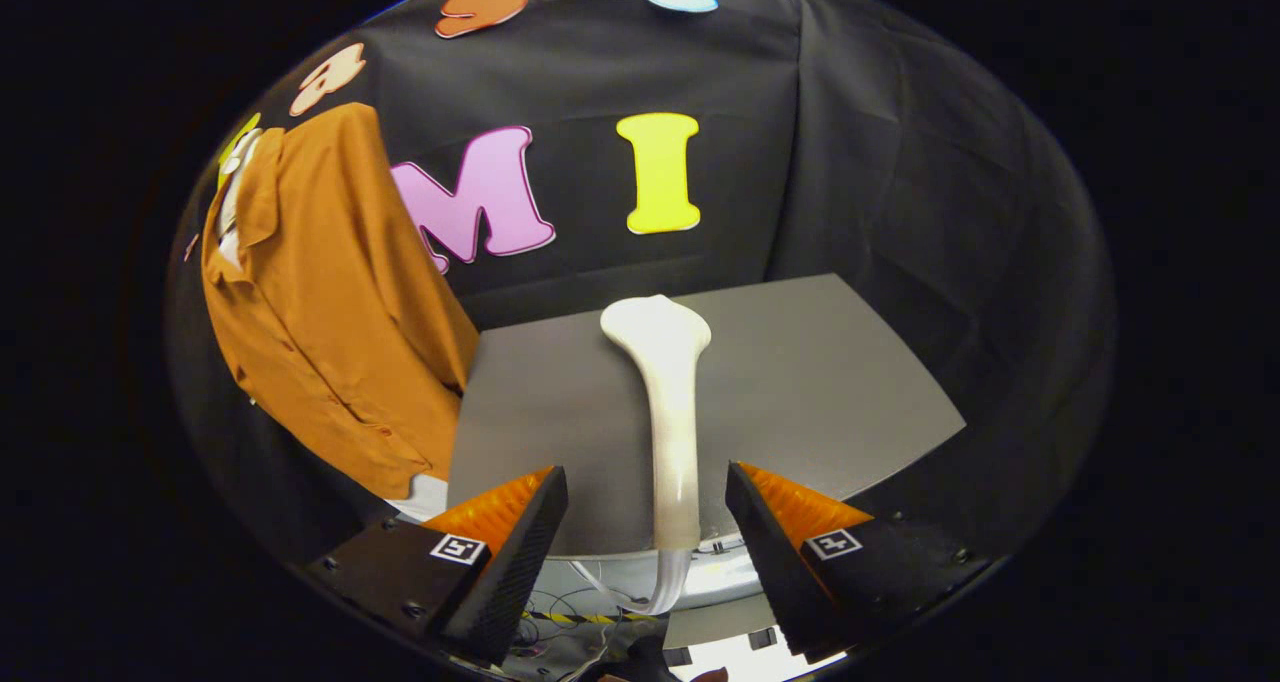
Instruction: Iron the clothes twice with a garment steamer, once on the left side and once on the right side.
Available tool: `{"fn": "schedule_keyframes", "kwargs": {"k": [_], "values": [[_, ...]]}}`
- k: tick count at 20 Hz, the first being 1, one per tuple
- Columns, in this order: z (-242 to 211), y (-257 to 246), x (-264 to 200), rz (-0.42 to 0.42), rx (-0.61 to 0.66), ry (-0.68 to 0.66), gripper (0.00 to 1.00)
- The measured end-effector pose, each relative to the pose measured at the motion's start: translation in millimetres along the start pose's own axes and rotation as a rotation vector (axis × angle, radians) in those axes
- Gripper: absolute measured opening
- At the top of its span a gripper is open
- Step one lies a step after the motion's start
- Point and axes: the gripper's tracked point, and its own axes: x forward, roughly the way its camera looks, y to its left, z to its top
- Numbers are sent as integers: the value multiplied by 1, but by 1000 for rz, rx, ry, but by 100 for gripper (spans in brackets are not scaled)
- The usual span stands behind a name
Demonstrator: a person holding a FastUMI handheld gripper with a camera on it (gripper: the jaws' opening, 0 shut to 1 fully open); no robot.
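A white garment steamer (668, 412) lies on the grey table (830, 382), its wide head pointing away from me and its handle running back between my fingers. My gripper (648, 482) is open, one finger on each side of the handle, neither touching it. An orange shirt (330, 302) hangs upright to the left of the table, in front of the black cloth wall, with a white collar part showing at its top.
A white cord (668, 582) curves down from the steamer's handle past the table's near edge. Below that edge are white surfaces and loose cables. Black cloth walls close in behind and to the right of the table.
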Motion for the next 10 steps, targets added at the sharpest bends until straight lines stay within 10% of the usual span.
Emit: {"fn": "schedule_keyframes", "kwargs": {"k": [6,10], "values": [[-36,-7,61,11,2,151,85],[-26,-4,60,72,-9,78,52]]}}
